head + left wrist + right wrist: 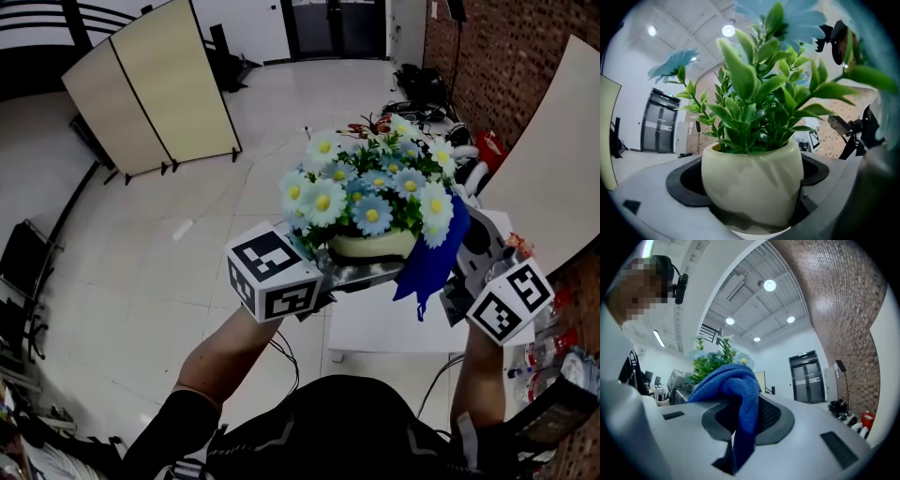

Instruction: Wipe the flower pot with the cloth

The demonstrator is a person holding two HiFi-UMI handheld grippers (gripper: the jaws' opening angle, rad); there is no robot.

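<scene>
A cream flower pot (371,246) with green leaves and blue and white daisies (372,187) is held up in the air. My left gripper (352,272) is shut on the flower pot (752,182), which fills the gap between its jaws. My right gripper (450,267) is shut on a blue cloth (432,255) that hangs down beside the pot's right side. In the right gripper view the blue cloth (738,404) bulges out from between the jaws, with the plant (715,362) just behind it. I cannot tell whether cloth and pot touch.
A white table (394,323) lies below the grippers. A folding screen (155,89) stands at the far left on the pale tiled floor. A brick wall (506,56) runs along the right, with cables and gear at its foot. Bottles (548,352) sit at the right edge.
</scene>
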